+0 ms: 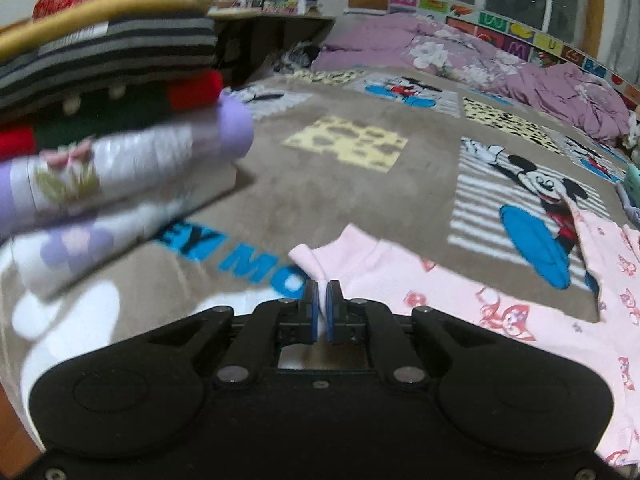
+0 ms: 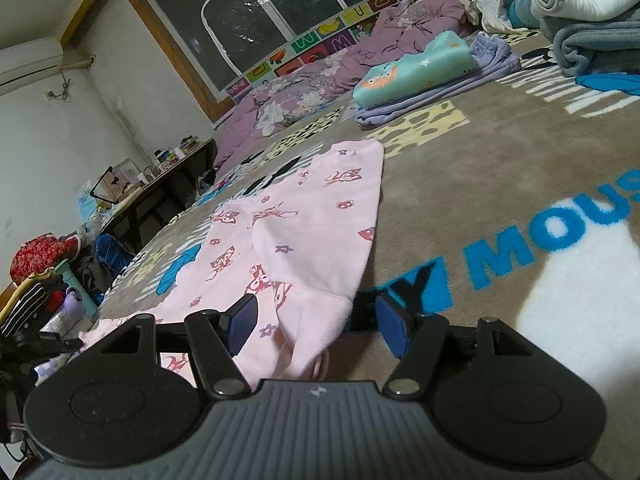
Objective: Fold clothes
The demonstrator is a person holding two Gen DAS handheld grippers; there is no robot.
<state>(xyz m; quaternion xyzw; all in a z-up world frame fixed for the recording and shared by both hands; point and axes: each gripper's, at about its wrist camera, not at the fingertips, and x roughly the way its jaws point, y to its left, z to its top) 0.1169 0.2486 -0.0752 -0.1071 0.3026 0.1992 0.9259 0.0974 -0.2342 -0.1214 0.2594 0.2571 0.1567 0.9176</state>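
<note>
Left gripper (image 1: 322, 300) was clamped on a cuff of the pink printed garment (image 2: 304, 216) (probably pyjamas), while the right gripper (image 2: 316, 320) straddled the other cuff, jaws apart, presumably to lift both together.

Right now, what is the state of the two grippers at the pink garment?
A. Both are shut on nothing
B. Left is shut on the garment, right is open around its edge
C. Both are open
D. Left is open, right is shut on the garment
B: the left gripper has its pads pressed together on a corner of the pink garment, while the right gripper has its pads wide apart with the hem between them.
</note>
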